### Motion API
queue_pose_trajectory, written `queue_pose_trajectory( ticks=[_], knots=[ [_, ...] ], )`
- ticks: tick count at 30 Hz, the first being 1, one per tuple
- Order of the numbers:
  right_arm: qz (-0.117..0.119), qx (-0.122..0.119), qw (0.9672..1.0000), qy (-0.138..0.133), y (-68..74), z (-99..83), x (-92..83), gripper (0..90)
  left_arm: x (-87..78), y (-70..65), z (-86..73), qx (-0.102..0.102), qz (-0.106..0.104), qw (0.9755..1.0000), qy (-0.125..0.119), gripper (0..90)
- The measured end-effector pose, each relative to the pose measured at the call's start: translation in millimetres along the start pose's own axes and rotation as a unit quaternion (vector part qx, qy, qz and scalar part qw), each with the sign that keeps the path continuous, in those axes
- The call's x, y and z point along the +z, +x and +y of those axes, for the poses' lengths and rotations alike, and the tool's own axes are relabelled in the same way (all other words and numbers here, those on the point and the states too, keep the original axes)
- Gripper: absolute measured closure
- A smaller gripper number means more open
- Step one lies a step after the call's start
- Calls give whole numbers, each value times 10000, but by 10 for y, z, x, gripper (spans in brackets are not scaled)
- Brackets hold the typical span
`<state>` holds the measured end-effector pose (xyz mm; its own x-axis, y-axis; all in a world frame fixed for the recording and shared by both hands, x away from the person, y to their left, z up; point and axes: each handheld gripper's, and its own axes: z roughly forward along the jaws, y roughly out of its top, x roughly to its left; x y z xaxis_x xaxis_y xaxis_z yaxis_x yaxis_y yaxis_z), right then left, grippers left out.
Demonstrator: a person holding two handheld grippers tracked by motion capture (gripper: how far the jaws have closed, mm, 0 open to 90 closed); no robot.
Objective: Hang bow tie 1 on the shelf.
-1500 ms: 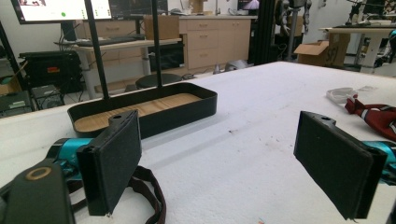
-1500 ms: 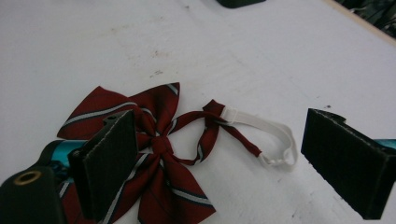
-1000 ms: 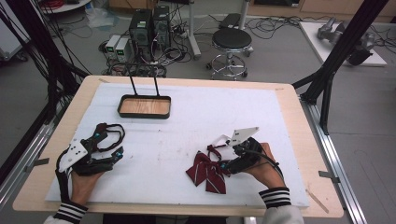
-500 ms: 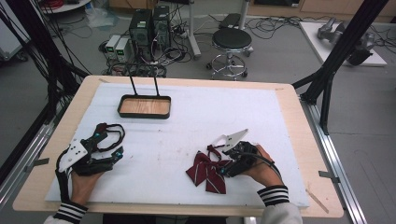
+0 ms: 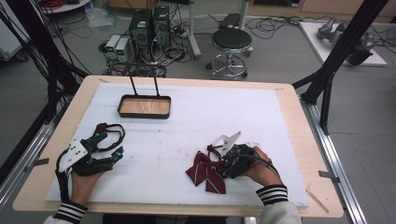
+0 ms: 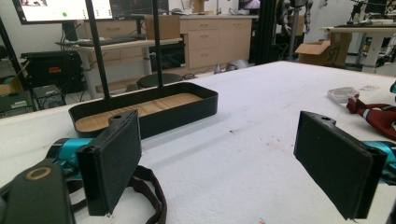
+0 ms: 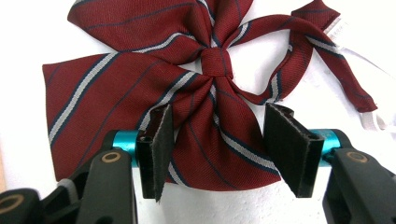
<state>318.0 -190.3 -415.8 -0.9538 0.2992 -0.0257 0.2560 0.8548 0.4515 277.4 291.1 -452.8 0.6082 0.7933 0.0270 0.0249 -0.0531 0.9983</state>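
On a white-covered tabletop (image 5: pixel 187 116) in a cable-strewn lab, the right gripper (image 7: pixel 217 140) straddles a striped maroon bow tie (image 7: pixel 187 93), fingers apart, while the left gripper (image 6: pixel 219 158) rests wide open near a wood-bottomed black tray (image 5: pixel 144 106).

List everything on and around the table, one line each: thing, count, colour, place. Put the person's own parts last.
bow tie: 1, dark red with pale and navy stripes, near right part of the white mat, flat, between the right gripper's jaws.
tray: 1, black rim with wooden floor and two upright black rods, far left part of the mat.
white mat: 1, white, covering the wooden table top.
stool: 1, black seat on a metal base, on the floor beyond the table.
computer towers: 2, black, on the floor beyond the table.
left gripper: 1, black with teal parts, near left, jaws wide apart.
right gripper: 1, black with teal parts, near right, jaws apart around the bow tie.
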Motion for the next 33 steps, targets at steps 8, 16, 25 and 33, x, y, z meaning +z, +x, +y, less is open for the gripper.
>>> queue_pose_trajectory(
  ticks=[8, 16, 25, 33],
  knots=[
    [66, -96, 9998, 161, 5, 12, 15, 605, 0, -3, 0, 4, 4, 10000, 0, 155],
    [247, -33, 9996, 92, 34, -5, 13, 818, -1, -5, 0, 19, 11, 10000, -4, 154],
    [78, -26, 10000, -42, 73, -5, 3, 843, -16, 7, -5, -34, -23, 10000, -84, 152],
    [-22, 6, 9992, -405, 72, -21, -19, 842, -18, 9, -6, -35, -49, 9999, -95, 152]
  ],
)
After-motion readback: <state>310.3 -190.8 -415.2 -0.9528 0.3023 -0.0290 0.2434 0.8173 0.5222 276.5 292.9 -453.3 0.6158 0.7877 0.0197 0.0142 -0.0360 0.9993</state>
